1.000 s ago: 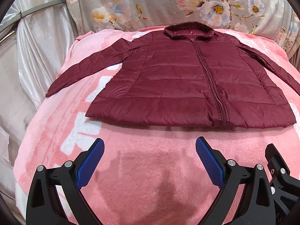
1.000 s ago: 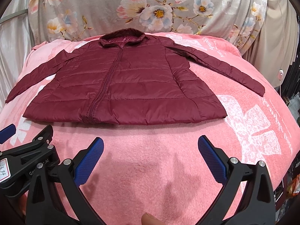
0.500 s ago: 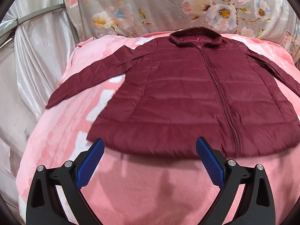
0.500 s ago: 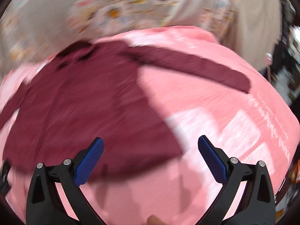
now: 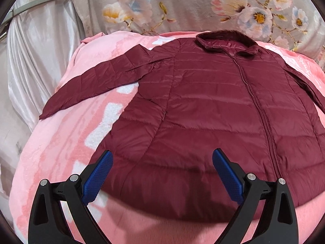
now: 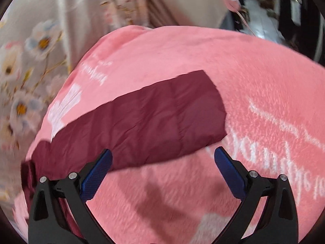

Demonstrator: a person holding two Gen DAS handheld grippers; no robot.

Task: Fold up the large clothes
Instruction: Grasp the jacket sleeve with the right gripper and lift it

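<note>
Both tongs have moved in from the near edge of the bed since a second ago: the left gripper (image 5: 162, 172) now hangs over the lower hem of the jacket (image 5: 213, 111), and the right gripper (image 6: 162, 170) has swung out to the sleeve (image 6: 142, 124) on that side. Each one's jaws stand wide apart, holding nothing. The dark red quilted jacket lies flat, front up and zipped, on the pink blanket (image 5: 67, 142), collar toward the flowered cloth (image 5: 182, 4) at the back and both sleeves spread out to the sides. The right view is blurred; the sleeve's cuff end lies just ahead of the blue pads (image 6: 97, 174). White script is woven into the blanket beside the cuff, but the letters cannot be read.
</note>
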